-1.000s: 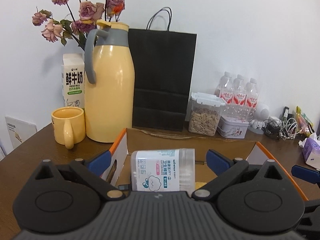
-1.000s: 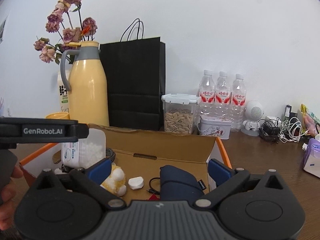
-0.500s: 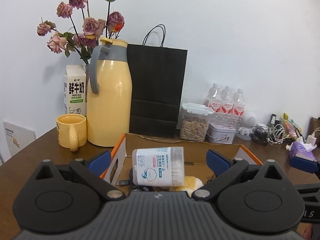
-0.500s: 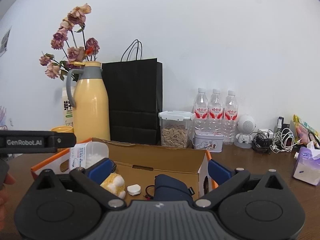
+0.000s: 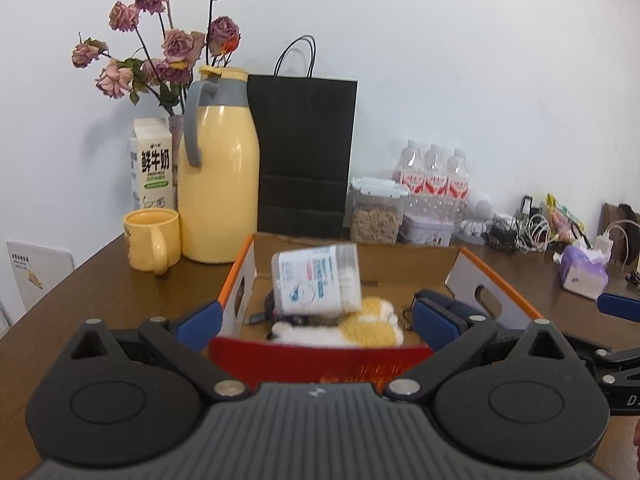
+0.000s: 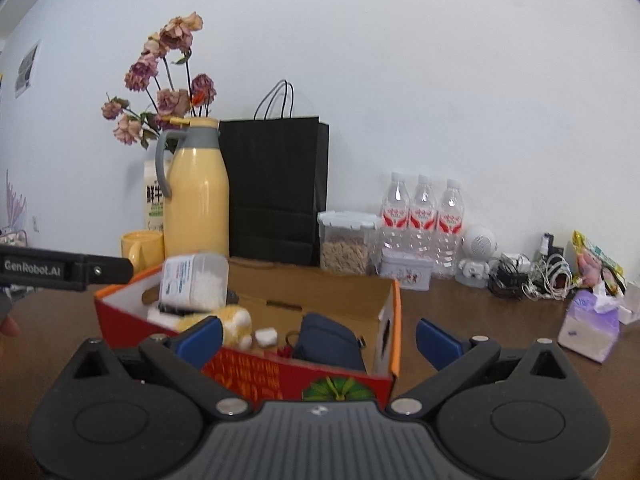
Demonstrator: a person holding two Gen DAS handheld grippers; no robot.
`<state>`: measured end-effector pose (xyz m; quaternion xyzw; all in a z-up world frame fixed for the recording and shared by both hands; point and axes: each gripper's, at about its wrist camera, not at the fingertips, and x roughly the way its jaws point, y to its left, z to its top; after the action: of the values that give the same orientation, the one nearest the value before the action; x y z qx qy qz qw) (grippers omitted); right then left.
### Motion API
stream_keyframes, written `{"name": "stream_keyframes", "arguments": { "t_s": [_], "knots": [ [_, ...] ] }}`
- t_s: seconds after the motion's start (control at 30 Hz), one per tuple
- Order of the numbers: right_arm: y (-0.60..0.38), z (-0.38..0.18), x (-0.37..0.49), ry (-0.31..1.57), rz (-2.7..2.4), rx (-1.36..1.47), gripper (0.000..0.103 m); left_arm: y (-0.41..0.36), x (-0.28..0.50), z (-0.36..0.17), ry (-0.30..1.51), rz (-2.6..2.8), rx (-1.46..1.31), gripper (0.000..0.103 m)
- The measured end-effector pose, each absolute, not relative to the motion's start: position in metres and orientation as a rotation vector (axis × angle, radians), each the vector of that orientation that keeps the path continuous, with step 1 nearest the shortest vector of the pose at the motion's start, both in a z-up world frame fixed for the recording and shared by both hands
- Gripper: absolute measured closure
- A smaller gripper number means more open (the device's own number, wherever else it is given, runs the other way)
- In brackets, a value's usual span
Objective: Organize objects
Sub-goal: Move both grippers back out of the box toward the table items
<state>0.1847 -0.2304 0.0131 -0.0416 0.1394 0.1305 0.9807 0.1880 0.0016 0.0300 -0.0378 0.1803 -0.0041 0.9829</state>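
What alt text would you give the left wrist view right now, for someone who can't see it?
A clear plastic cotton-swab jar lies tilted on a yellow-and-white plush toy inside an open orange-edged cardboard box, just beyond the open left gripper. Behind the box, a yellow thermos jug and black paper bag stand on the brown table.
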Motion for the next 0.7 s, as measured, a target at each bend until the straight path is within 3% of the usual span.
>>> {"name": "stream_keyframes", "arguments": {
  "t_s": [0.7],
  "knots": [
    [-0.258,-0.027,0.135,0.462,0.249,-0.114,0.000,0.034,0.132,0.007,0.477,0.072,-0.076,0.000]
  ]
}}
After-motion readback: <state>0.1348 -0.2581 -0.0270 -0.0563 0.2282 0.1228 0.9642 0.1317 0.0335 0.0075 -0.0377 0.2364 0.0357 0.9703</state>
